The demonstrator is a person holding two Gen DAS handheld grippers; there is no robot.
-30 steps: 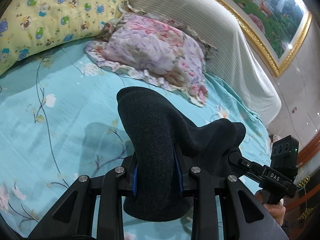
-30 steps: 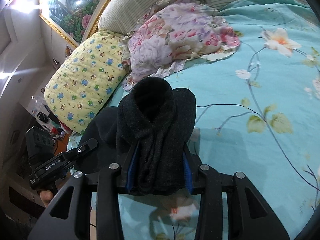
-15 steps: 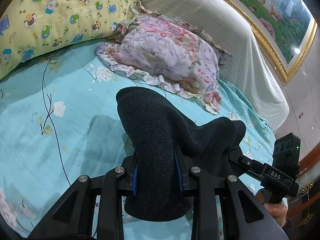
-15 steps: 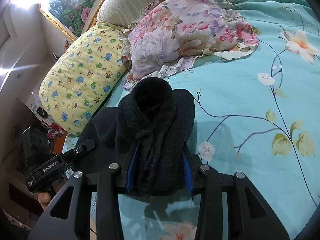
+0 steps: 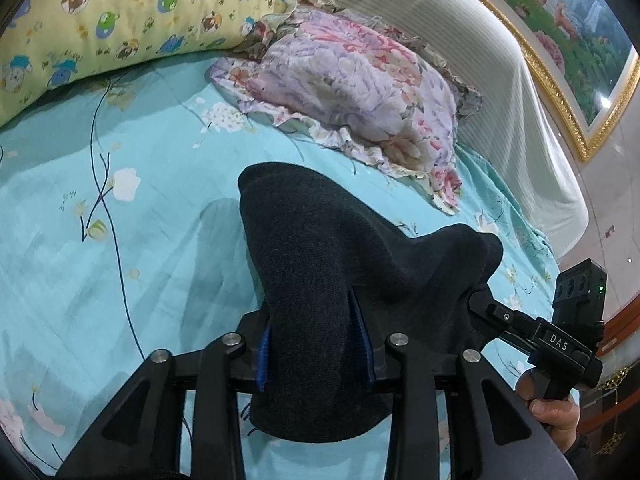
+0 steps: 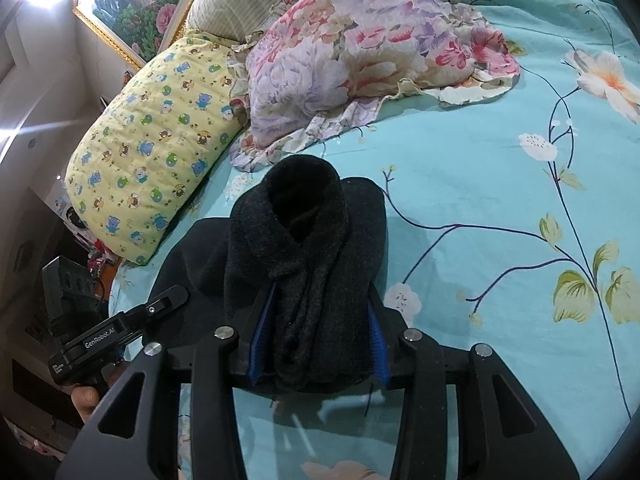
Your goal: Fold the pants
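left gripper (image 5: 314,344): clamped tight on a bunched edge of the dark pants (image 5: 320,280), with cloth bulging out ahead of the blue pads and sagging under them

right gripper (image 6: 316,336): also squeezed onto a rolled wad of the same pants, just off the left tool's right side

where the pants are: strung between the two tools, looks like they're up off the teal sheet (image 5: 120,260), with the shadow right beneath

doing it well: I'd keep both tools level and the same distance apart so the held edge stays straight, carry it forward, lay it down, then let go. The knit is floppy, so slack could bunch up.

vs a second ago: grips are the same, but the floral pillow (image 6: 360,52) and yellow pillow (image 6: 160,140) ahead look closer, so both tools have pushed forward.
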